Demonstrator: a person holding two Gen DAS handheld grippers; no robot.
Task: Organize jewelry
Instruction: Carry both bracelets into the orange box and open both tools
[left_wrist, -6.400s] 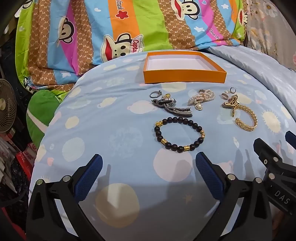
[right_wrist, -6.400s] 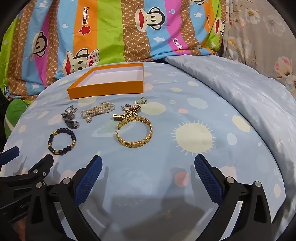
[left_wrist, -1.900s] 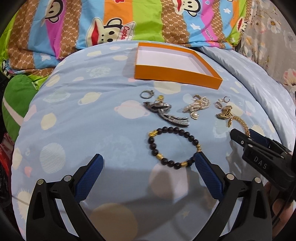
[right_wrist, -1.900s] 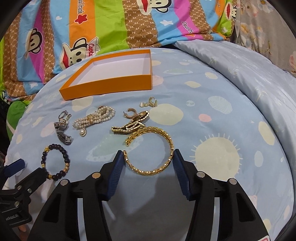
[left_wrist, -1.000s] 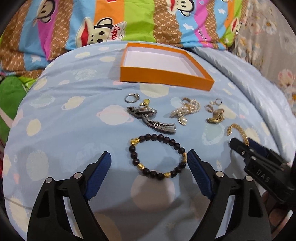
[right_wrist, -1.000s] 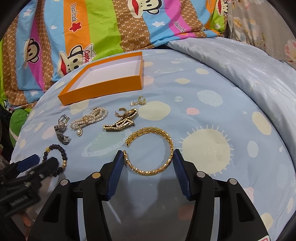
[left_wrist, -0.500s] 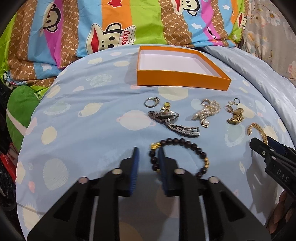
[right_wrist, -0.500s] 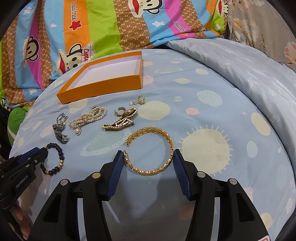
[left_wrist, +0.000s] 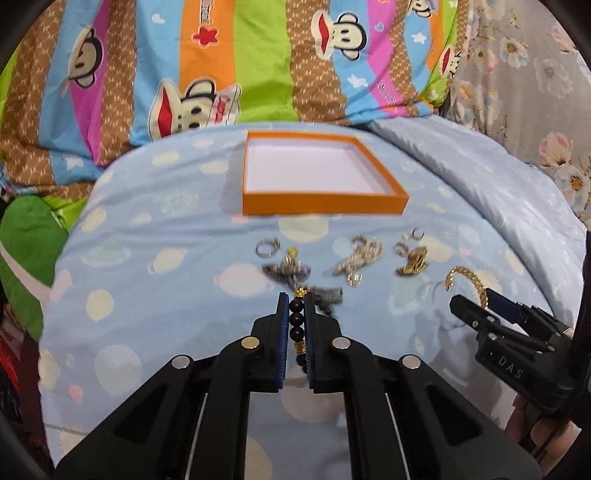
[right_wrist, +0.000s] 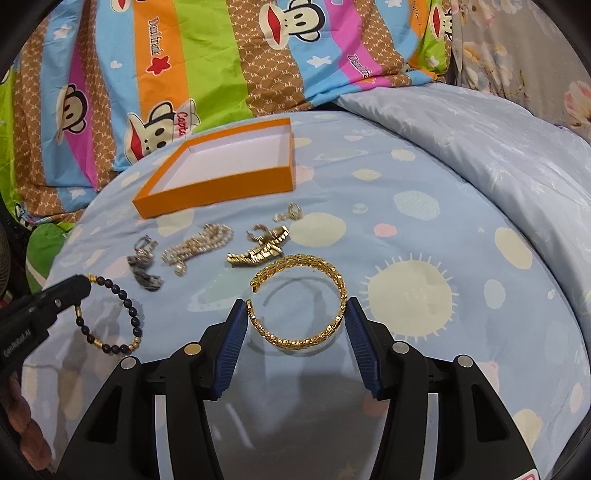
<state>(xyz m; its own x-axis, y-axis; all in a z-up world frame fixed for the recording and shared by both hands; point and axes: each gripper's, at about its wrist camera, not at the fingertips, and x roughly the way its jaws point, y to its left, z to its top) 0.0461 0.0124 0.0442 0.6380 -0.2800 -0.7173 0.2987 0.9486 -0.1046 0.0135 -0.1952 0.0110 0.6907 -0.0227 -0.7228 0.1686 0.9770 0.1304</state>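
Note:
My left gripper (left_wrist: 296, 300) is shut on the black bead bracelet (left_wrist: 296, 322), which hangs from it in the right wrist view (right_wrist: 122, 314), lifted off the bed. My right gripper (right_wrist: 295, 306) is shut on the gold cuff bracelet (right_wrist: 299, 338) and holds it above the blanket. The empty orange box (left_wrist: 321, 205) sits ahead; it also shows in the right wrist view (right_wrist: 221, 188). A silver piece (left_wrist: 291, 273), a pearl piece (left_wrist: 356, 264) and a gold piece (left_wrist: 413, 262) lie in a row before it.
Small rings (left_wrist: 267, 247) and earrings (right_wrist: 290, 213) lie near the row. The light blue blanket (left_wrist: 147, 280) covers the bed, with a striped monkey-print quilt (left_wrist: 221, 74) behind the box. A green cushion (left_wrist: 22, 251) is at the left.
My left gripper has shut on the black bead bracelet and lifted it. My right gripper still holds the gold cuff bracelet, raised slightly.

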